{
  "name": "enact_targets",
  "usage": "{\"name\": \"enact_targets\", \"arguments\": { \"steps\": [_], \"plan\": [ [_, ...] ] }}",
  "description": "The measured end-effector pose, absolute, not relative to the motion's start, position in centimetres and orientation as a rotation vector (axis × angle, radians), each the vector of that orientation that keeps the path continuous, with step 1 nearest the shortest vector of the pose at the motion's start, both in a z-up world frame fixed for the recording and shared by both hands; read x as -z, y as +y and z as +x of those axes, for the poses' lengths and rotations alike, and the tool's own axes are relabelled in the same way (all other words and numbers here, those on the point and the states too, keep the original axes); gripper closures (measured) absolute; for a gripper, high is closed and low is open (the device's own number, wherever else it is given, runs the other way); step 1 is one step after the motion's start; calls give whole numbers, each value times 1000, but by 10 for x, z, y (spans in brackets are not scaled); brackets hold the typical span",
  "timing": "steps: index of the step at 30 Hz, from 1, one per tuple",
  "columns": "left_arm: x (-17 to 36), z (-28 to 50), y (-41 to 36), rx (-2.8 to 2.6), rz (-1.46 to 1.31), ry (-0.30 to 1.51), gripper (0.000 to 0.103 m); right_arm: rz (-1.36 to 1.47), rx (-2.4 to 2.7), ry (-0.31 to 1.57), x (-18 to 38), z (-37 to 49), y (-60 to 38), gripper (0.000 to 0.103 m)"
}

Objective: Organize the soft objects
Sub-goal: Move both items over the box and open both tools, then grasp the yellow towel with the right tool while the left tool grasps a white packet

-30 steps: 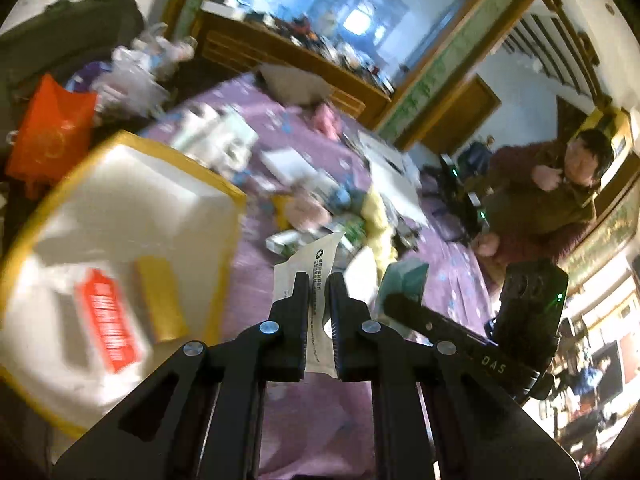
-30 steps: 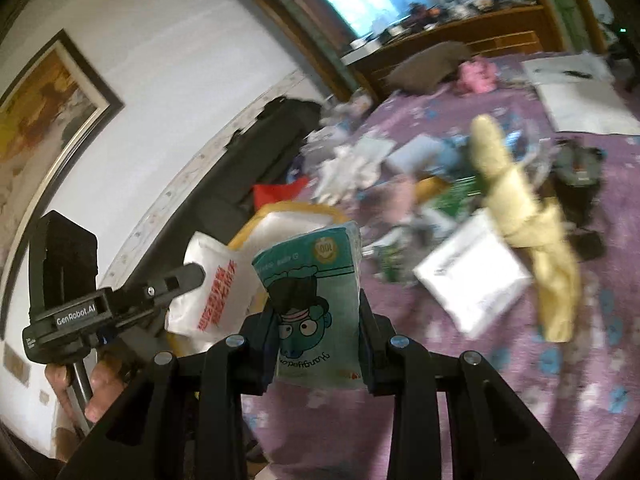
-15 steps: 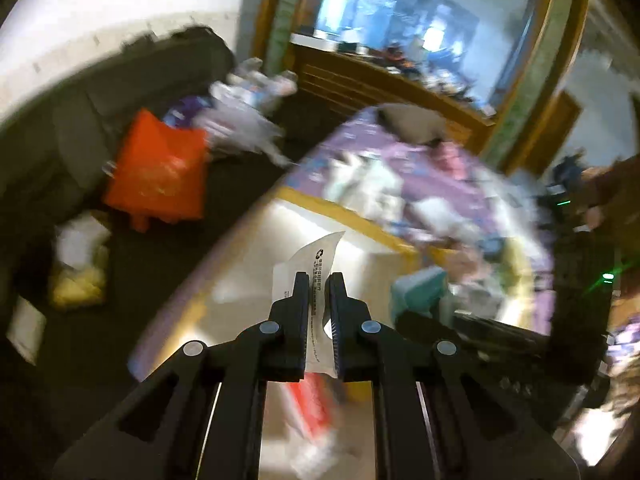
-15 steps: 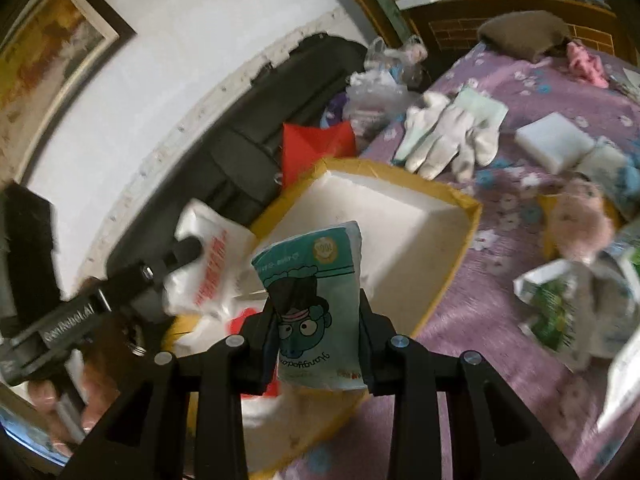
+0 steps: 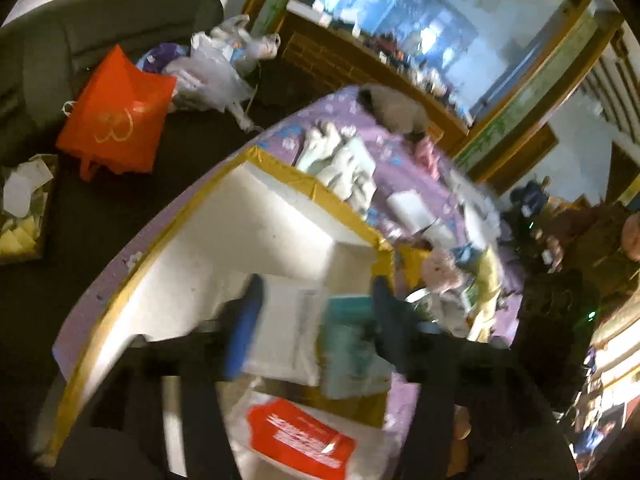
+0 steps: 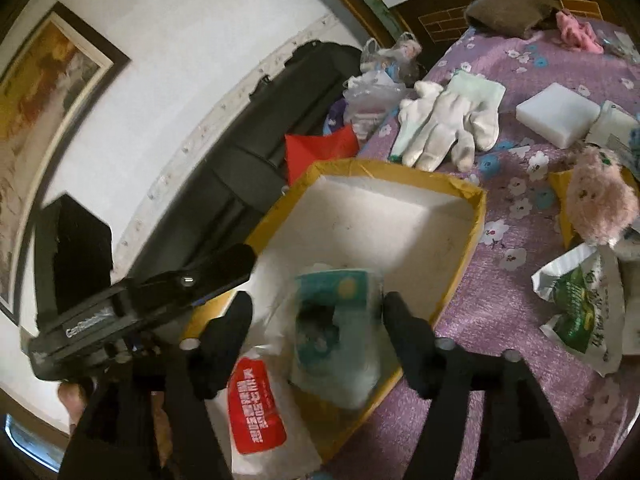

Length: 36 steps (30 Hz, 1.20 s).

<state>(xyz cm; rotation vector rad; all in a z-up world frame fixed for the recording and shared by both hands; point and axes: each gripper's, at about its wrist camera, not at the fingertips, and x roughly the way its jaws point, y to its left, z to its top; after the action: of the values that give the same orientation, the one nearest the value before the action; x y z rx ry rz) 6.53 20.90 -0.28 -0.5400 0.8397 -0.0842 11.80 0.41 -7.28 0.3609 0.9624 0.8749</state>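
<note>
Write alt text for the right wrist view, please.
The right gripper is open above a yellow-rimmed white box, with a teal cartoon packet between its fingers. White gloves and a pink plush toy lie on the purple floral bedspread.

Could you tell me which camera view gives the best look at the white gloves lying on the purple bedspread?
The right wrist view shows the white gloves best: they lie sharp and whole on the bedspread, just beyond the yellow-rimmed box. In the left wrist view the gloves appear smaller and blurred past the box's far rim, their fingers hard to make out.
</note>
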Motion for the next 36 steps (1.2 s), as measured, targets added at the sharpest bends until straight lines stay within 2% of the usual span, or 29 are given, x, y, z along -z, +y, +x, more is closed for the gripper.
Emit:
{"name": "enact_targets", "arguments": {
  "steps": [6, 11, 16, 20, 25, 26, 28, 29, 32, 34, 36],
  "plan": [
    [-28, 38, 182, 81, -524, 746, 36, 390, -905, 891, 44, 93, -45, 33],
    [-41, 40, 108, 231, -424, 771, 36, 353, -830, 820, 24, 82, -126, 26],
    [-27, 71, 18, 396, -289, 880, 36, 306, -587, 849, 30, 111, -200, 25],
    [2, 105, -30, 417, -212, 958, 36, 315, -494, 907, 55, 147, -216, 26],
    [28, 129, -66, 437, -137, 980, 36, 337, -481, 893, 74, 163, -219, 26],
    [35, 132, -72, 418, -110, 996, 39, 330, -489, 878, 74, 162, -218, 26],
    [41, 126, -80, 426, -59, 1000, 55, 297, -475, 858, 72, 159, -222, 26],
    [41, 123, -82, 427, -38, 999, 59, 286, -468, 849, 71, 156, -223, 26],
    [42, 110, -84, 440, -32, 980, 62, 239, -472, 843, 61, 160, -218, 26],
    [43, 110, -82, 429, -60, 976, 68, 180, -494, 845, 58, 164, -207, 30],
    [47, 115, -80, 415, -94, 988, 77, 157, -471, 855, 65, 169, -203, 43]
  ]
}}
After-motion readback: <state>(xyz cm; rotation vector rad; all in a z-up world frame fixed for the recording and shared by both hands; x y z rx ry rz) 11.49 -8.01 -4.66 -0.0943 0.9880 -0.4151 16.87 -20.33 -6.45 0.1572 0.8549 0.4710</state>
